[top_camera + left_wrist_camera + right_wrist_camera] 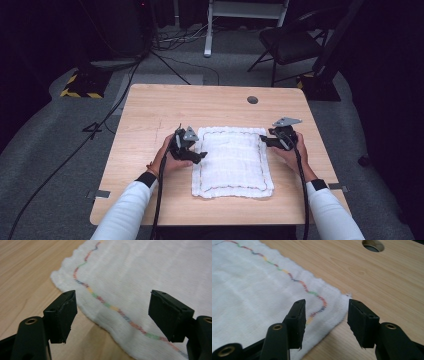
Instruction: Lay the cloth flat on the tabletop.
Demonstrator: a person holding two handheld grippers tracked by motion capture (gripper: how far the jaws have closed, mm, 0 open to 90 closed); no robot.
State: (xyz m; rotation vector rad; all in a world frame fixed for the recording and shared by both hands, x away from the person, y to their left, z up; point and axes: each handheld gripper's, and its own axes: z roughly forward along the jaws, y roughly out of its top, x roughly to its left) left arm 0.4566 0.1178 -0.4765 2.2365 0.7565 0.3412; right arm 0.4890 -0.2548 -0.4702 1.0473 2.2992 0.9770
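cloth: far edge cut off | hole: top cropped

A lab or recording studio, not a home. A small wooden table with a cable hole stands alone on grey carpet, ringed by dark space. Black cables run loose over the floor toward dark equipment at the back. A stand foot marked with yellow and black hazard tape sits at the left, a white metal frame and a black folding chair behind the table
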